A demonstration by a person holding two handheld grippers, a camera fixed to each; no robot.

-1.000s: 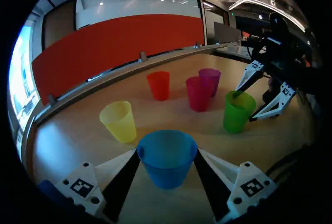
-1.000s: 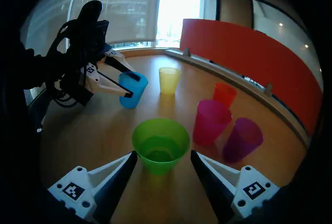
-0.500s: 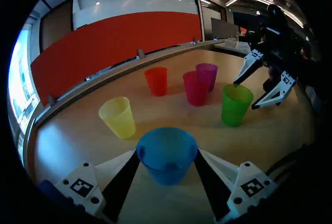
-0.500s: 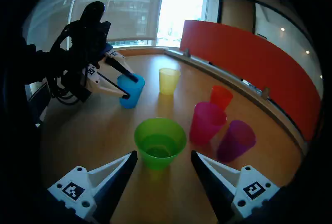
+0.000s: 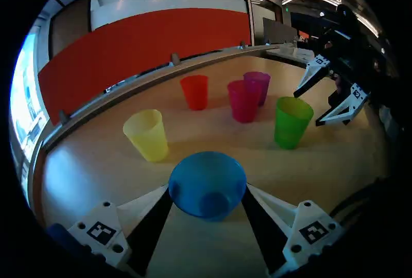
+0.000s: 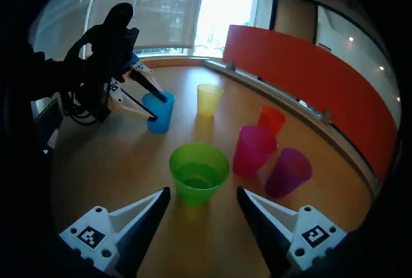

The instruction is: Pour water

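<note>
Counting first, I see six cups on the wooden table (image 5: 98,164), one of each colour, and two grippers. The blue cup (image 5: 207,177) sits nearest in the left gripper view. The yellow cup (image 5: 147,135) stands just beyond it to the left. The orange cup (image 5: 195,91) stands farther back, near the red panel (image 5: 144,46) along the table's far edge. The pink cup (image 5: 242,101) and purple cup (image 5: 257,86) stand close together to its right. The green cup (image 5: 292,122) stands nearer, to the right of those.

My left gripper (image 5: 207,188) is closed to about the cup's width, with both fingers pressed against the sides of the blue cup. That cup is tipped toward the camera, so I look straight down to its bottom. I cannot tell whether it holds water or is clear of the table.

My right gripper (image 6: 202,189) is spread wide and holds nothing. The green cup stands upright just ahead of its fingertips, between them and touching neither. A little water lies in the bottom of the green cup.
</note>
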